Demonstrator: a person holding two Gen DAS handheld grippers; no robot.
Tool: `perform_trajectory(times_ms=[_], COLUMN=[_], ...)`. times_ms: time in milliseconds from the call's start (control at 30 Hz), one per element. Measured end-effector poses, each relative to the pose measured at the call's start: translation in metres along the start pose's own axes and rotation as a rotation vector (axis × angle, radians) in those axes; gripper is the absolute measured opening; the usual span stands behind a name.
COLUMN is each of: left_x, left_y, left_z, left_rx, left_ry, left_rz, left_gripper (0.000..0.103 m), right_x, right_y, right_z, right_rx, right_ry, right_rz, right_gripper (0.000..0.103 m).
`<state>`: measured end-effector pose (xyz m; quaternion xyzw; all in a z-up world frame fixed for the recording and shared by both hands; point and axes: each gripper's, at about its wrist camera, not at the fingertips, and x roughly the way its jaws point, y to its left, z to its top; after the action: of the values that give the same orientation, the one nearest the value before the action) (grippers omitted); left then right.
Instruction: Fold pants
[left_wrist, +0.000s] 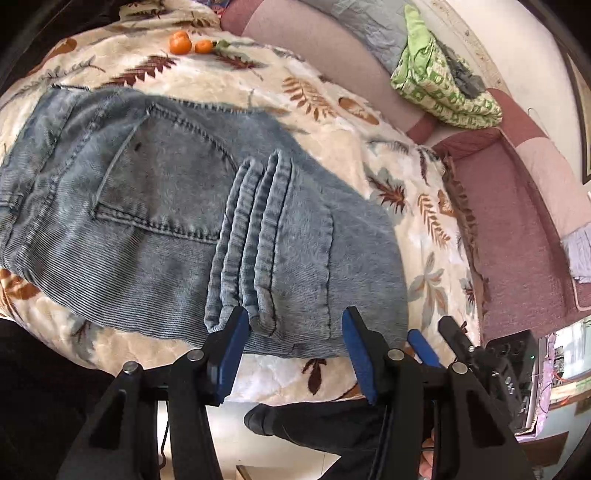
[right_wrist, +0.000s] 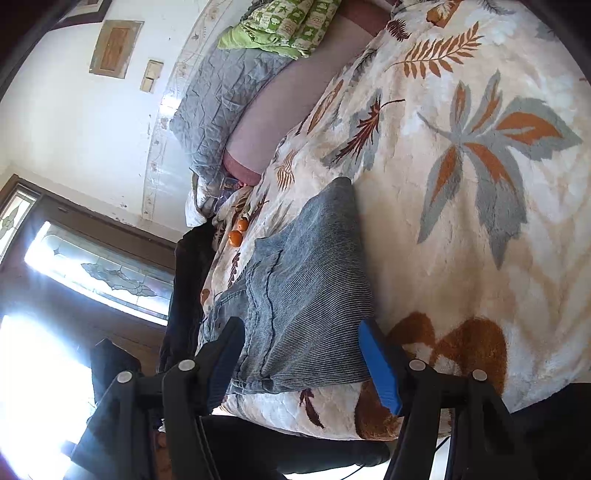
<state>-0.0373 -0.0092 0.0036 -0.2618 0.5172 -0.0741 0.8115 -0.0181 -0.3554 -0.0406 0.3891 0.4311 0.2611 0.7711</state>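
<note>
A pair of faded blue jeans (left_wrist: 177, 206) lies folded on a cream leaf-print blanket (left_wrist: 406, 206), back pocket up, leg hems stacked near the front edge. My left gripper (left_wrist: 293, 332) is open, its blue pads (left_wrist: 236, 343) on either side of the hems, just above the denim. My right gripper (left_wrist: 436, 339) shows at the right of the left wrist view. In the right wrist view the jeans (right_wrist: 303, 295) lie between the open fingers of my right gripper (right_wrist: 301, 343), which holds nothing.
Three oranges (left_wrist: 186, 43) sit on the blanket's far side. A green patterned quilt (left_wrist: 439, 85) and a grey pillow (right_wrist: 221, 99) lie on the pink bed beyond. The bed's front edge, dark trousered legs (left_wrist: 325, 424) and floor are below.
</note>
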Motion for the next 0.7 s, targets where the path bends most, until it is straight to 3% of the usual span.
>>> perform_trajectory(times_ms=[133,167,233,333,433,467,533,700], left_x=[0.015,0.017,0.017,0.001,-0.019,-0.016,0.01,0.008], left_y=[0.005,0.005,0.008,0.006,0.0,0.003,0.021,0.025], left_z=[-0.001,0.001,0.003,0.0,-0.011,-0.014,-0.016,-0.012], left_rx=[-0.005,0.001,0.0,0.023,0.079,0.073,0.007,0.013], left_ry=[0.013,0.004,0.002,-0.048,-0.143,-0.133,-0.025,-0.025], left_rz=[0.04,0.058,0.087,0.089,0.143,0.159,0.156,0.132], left_gripper=[0.049,0.032,0.009,0.009,0.009,0.009,0.009,0.009], right_x=[0.001,0.001,0.0,-0.001,-0.001,-0.001,-0.001,-0.004], right_y=[0.004,0.004,0.004,0.003,0.003,0.004,0.006,0.03], right_z=[-0.001,-0.002,-0.002,-0.002,-0.002,-0.002,-0.001,0.02], right_rx=[-0.017,-0.02,-0.024,-0.023,-0.027,-0.029,-0.03,-0.068], right_ry=[0.007,0.007,0.006,0.003,0.002,0.004,0.011,0.008], right_rz=[-0.003,-0.005,-0.008,-0.017,-0.034,-0.038,-0.052,-0.037], right_gripper=[0.067,0.067,0.067,0.067,0.067,0.067,0.067,0.067])
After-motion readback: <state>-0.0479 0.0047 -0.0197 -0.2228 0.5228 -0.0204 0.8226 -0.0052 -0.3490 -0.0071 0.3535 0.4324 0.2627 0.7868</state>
